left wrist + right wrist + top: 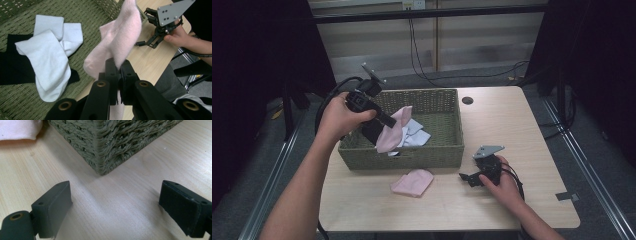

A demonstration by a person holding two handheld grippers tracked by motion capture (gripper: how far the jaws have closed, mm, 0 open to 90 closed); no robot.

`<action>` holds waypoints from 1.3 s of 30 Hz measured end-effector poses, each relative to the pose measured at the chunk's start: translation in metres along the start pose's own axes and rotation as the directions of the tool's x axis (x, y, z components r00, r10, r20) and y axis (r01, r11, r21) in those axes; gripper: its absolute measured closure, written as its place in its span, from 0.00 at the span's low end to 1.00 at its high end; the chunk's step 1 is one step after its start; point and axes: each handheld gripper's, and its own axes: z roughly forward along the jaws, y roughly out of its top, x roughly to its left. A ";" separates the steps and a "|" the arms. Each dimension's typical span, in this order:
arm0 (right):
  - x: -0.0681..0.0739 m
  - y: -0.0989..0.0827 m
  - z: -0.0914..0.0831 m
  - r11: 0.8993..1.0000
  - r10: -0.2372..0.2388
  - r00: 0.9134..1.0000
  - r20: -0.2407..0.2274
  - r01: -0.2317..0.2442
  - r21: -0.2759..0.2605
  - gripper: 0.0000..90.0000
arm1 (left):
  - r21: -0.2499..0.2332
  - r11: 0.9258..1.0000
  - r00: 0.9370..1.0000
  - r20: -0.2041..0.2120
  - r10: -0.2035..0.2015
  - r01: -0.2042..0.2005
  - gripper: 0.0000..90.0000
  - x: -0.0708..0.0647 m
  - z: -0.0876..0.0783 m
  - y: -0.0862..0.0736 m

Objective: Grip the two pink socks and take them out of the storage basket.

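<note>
My left gripper [386,121] hangs over the green wicker basket [439,151], shut on a pink sock [393,131] that droops into it. In the left gripper view the pink sock [120,42] is pinched between the black jaws of my left gripper [119,70], above white socks [51,62] and a black sock [12,67] lying in the basket [85,15]. A second pink sock [413,182] lies on the table in front of the basket. My right gripper [466,178] rests on the table right of it, jaws wide open and empty [113,207], facing the basket's corner [105,152].
The light wooden table [512,130] has bare room to the right of the basket and a small round hole [467,100] near its far edge. Cables run across the floor behind the table. Dark curtains stand at both sides.
</note>
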 end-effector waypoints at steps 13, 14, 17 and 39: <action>0.000 0.000 0.000 1.000 -0.002 1.000 0.001 0.002 -0.001 0.11 | 0.002 0.999 0.999 0.031 0.040 -0.040 0.96 -0.013 0.015 -0.005; 0.000 0.000 0.000 1.000 -0.002 1.000 0.001 0.002 -0.002 0.11 | 0.002 0.999 0.999 0.031 0.040 -0.040 0.96 -0.013 0.015 -0.005; 0.000 0.000 0.000 1.000 0.000 1.000 0.001 0.000 -0.001 0.11 | 0.002 0.999 0.998 0.048 0.049 -0.050 0.96 -0.014 0.020 -0.008; 0.000 0.000 0.000 1.000 0.001 1.000 0.003 0.000 -0.001 0.11 | -0.007 0.996 0.993 0.078 0.092 -0.092 0.94 -0.027 0.039 -0.026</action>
